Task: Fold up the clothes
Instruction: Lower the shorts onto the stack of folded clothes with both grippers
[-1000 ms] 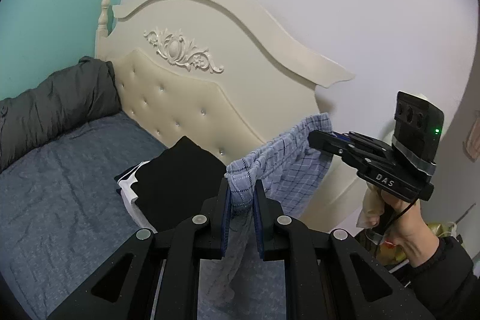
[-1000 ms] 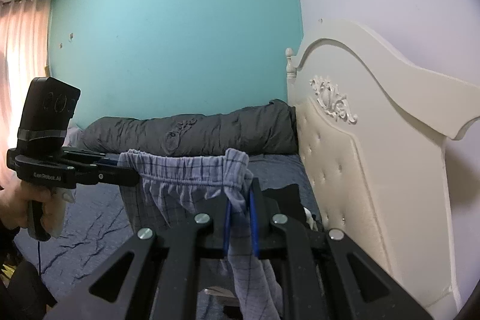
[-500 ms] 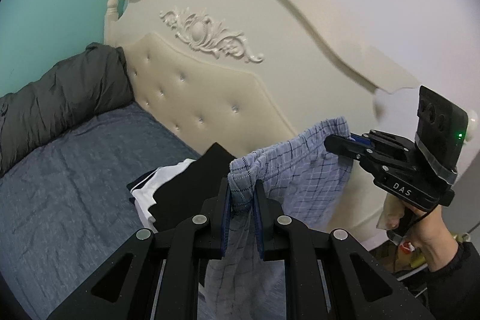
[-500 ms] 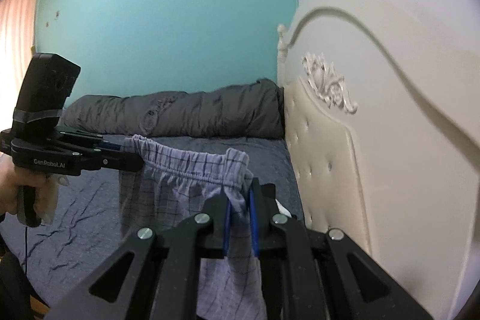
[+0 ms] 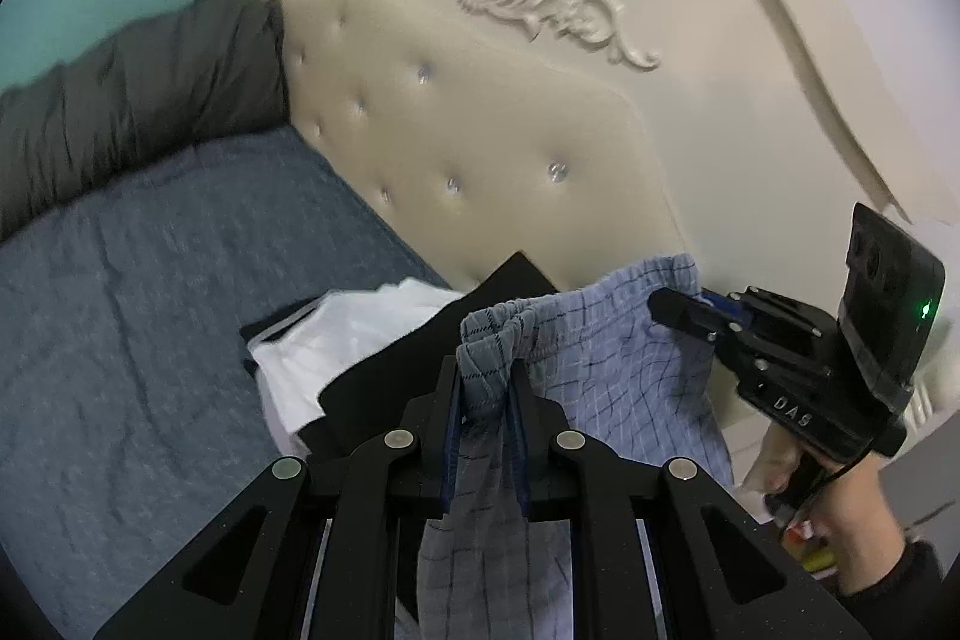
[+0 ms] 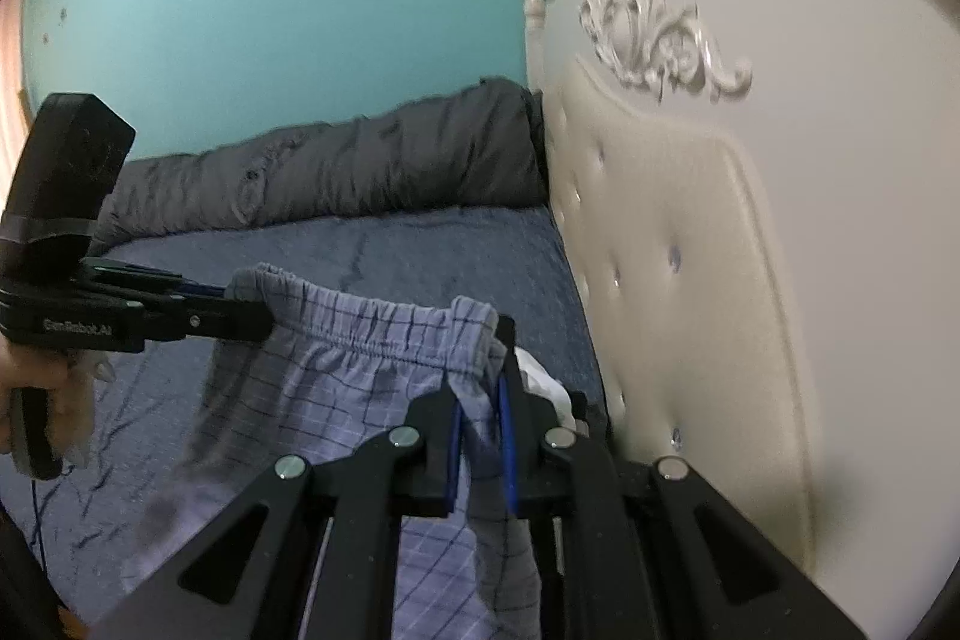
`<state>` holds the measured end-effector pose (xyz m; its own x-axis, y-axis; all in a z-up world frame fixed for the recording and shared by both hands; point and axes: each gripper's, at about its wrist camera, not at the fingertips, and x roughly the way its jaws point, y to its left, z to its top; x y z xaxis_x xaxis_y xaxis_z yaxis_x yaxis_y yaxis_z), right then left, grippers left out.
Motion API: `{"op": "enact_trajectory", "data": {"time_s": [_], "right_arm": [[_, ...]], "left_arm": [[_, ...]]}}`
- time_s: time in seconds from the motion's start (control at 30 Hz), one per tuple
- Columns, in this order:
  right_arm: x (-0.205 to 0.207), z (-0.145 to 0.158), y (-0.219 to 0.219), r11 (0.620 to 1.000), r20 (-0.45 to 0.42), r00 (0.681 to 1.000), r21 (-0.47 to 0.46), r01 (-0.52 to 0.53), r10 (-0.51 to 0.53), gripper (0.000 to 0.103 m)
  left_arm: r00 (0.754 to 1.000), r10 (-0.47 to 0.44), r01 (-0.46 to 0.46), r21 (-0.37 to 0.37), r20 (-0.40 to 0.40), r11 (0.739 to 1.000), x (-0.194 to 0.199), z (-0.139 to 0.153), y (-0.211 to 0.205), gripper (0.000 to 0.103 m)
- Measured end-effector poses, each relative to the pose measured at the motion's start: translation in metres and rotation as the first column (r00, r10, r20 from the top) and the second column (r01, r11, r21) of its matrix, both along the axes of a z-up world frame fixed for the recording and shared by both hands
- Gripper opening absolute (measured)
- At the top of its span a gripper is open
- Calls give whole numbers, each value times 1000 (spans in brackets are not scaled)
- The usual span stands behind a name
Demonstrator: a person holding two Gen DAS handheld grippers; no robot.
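A pair of blue checked shorts (image 5: 606, 364) hangs in the air by its elastic waistband, stretched between both grippers. My left gripper (image 5: 486, 388) is shut on one end of the waistband; in the right wrist view the same gripper (image 6: 264, 322) holds the band's left end. My right gripper (image 6: 480, 388) is shut on the other end of the shorts (image 6: 336, 370), and it shows at the right of the left wrist view (image 5: 666, 307). The legs hang down below the fingers, over the bed.
A stack of folded black and white clothes (image 5: 372, 340) lies on the blue bed sheet (image 5: 150, 316) near the cream tufted headboard (image 5: 492, 148). A rolled grey duvet (image 6: 336, 172) lies along the teal wall. A person's hand (image 5: 840, 508) holds the right gripper.
Both grippers have come down and closer to the headboard with the shorts stretched between them. The folded stack now sits nearer below the shorts.
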<state>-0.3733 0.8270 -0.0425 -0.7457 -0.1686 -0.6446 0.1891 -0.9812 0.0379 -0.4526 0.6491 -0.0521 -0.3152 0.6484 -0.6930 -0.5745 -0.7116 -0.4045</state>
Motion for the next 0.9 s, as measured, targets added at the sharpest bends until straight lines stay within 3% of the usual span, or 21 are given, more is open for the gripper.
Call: {"op": "enact_trajectory", "data": {"time_s": [0.17,0.23,0.27,0.3,0.43,0.47,0.53,0.6,0.63,0.7,0.9], "right_arm": [[-9,-17,1,1000,60,998,15,-5,4,12],[-8,-18,0,999,51,999,40,5,-7,21],[-8,-18,2,999,53,998,40,18,-20,31],[-8,-17,5,999,47,998,37,34,-36,38],[1,-6,23,995,-14,995,-13,101,-101,42],[5,-3,28,994,-28,994,-33,104,-105,42],[14,4,36,993,-57,995,-96,72,-78,42],[17,6,38,993,-53,998,-115,35,-41,17],[16,4,35,994,-40,999,-105,15,-20,14],[14,-2,25,996,-10,999,-80,-33,32,12],[2,-27,16,999,77,996,-13,-36,37,10]], "left_arm": [[999,20,-20,-13,39,1000,-9,-27,4,18],[999,23,-22,-33,39,999,-9,-35,6,20],[999,28,-27,-41,33,999,-9,-35,6,21],[999,35,-34,-36,31,999,-9,-34,5,23],[998,60,-61,-20,-32,998,-5,-14,-6,44],[996,66,-67,-17,-52,998,-3,-8,-8,44],[992,76,-77,-8,-97,997,1,2,-12,44],[993,33,-35,-17,-111,999,4,2,-6,44],[994,8,-11,-28,-111,1000,4,1,-2,40],[994,-27,21,-59,-108,998,6,-7,8,28],[997,-29,23,-83,-74,996,-1,-38,15,21]]}}
